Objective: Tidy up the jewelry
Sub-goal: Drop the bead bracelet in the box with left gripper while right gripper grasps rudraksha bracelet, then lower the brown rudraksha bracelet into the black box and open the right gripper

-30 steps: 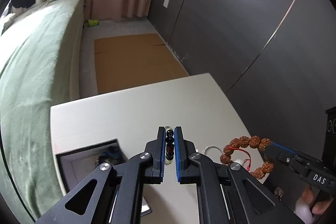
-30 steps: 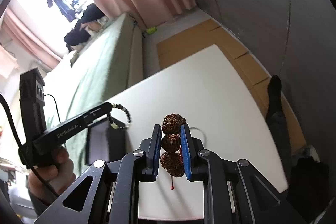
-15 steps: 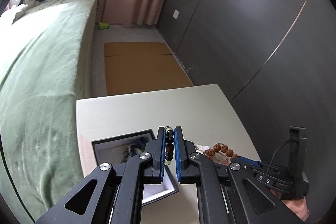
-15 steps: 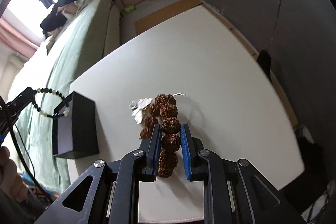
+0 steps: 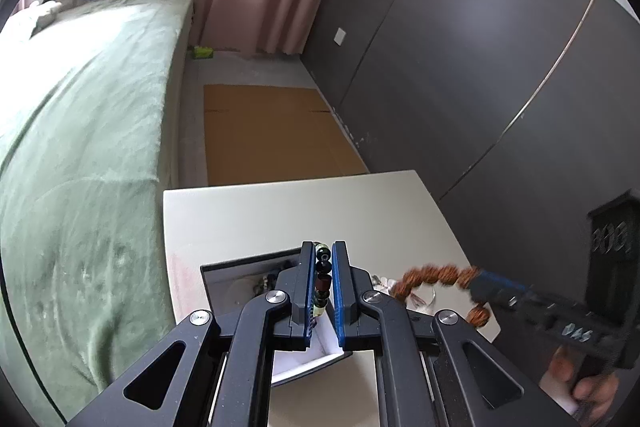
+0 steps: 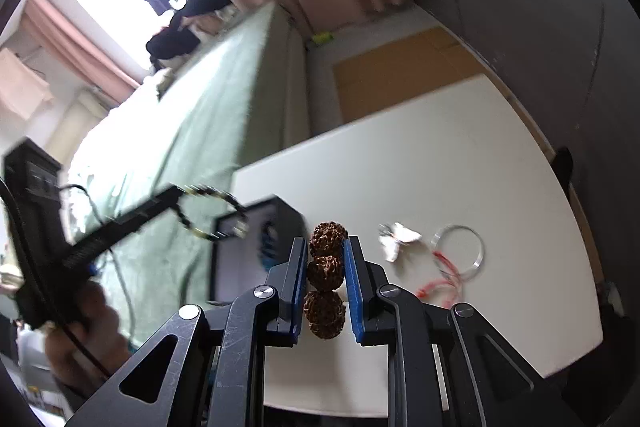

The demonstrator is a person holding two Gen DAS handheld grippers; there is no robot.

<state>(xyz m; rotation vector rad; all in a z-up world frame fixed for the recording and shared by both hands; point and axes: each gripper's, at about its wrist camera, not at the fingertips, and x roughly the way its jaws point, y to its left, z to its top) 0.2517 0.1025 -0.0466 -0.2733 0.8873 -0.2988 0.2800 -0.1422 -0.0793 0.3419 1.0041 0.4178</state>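
Brown seed bracelet (image 6: 325, 281) clamped in my right gripper (image 6: 325, 291), dark bead bracelet (image 5: 322, 281) in left gripper (image 5: 322, 291); box (image 5: 224, 277) nearly empty, ring (image 6: 458, 247) left on table (image 6: 440, 163).

So the bench (image 6: 460, 155) I'm working over is a plain white top with a rounded corner, nothing fancy. Sitting on it near the left edge is a black jewelry box (image 6: 256, 255), open, white-lined inside (image 5: 236, 287), with some darker bits in it I can't make out. Over to the right of the box there's a small crumpled white piece (image 6: 398, 237), and just beside that a clear bangle (image 6: 460, 247) lying flat with a red cord (image 6: 438, 277) trailing off it toward the near edge. Rest of the top is bare. Past the far edge there's flattened cardboard (image 5: 272, 135) on the floor.
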